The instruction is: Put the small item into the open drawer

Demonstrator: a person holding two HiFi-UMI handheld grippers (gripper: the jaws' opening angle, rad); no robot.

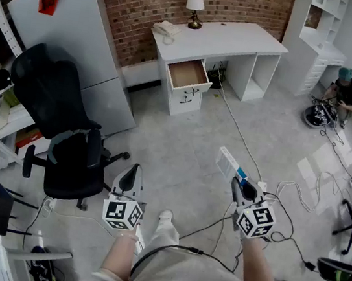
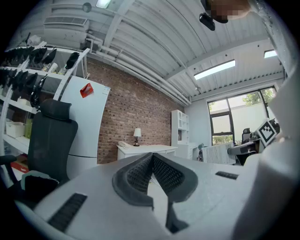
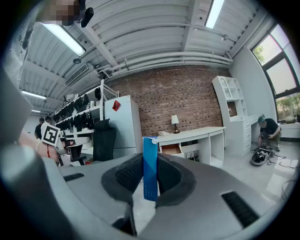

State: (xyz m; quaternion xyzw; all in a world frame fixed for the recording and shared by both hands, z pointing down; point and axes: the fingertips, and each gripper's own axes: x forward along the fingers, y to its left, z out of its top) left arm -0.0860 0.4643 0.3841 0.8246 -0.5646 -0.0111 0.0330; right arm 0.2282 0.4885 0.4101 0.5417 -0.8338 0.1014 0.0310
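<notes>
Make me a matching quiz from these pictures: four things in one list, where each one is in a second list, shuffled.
Things:
1. slim blue box
2. white-shaded table lamp
3. open wooden-lined drawer
4. black office chair

Places:
A. on top of the white desk
B. between the jaws of the right gripper
C. standing at the head view's left side
D. pulled out beneath the desk's top

Pairs: 1-B, 2-A, 3-D, 4-C
</notes>
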